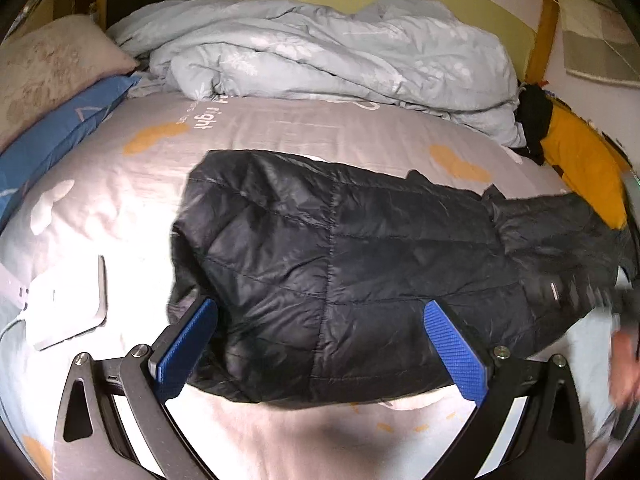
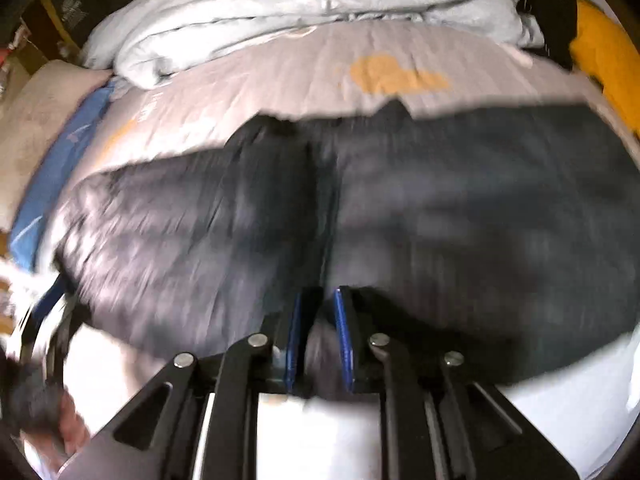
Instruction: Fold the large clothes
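Observation:
A black quilted puffer jacket point(image 1: 340, 260) lies spread flat across the bed, its long side running left to right. My left gripper point(image 1: 320, 306) hovers over the jacket's near edge, jaws wide open, blue pads point(image 1: 188, 344) clear of the fabric. The right wrist view is motion-blurred. There the jacket point(image 2: 440, 220) fills the middle, and my right gripper point(image 2: 319, 294) sits over its near edge at the centre seam. Its jaws stand a narrow gap apart, with dark fabric showing behind the gap and nothing visibly pinched.
The grey bedsheet point(image 1: 280, 128) has orange patches. A crumpled pale duvet point(image 1: 320, 48) lies at the back, with a pink pillow point(image 1: 48, 72) and a blue pillow point(image 1: 60, 136) on the left. A white flat device point(image 1: 68, 304) lies near left; yellow cloth point(image 1: 580, 168) lies at right. A hand point(image 1: 624, 364) shows at the right edge.

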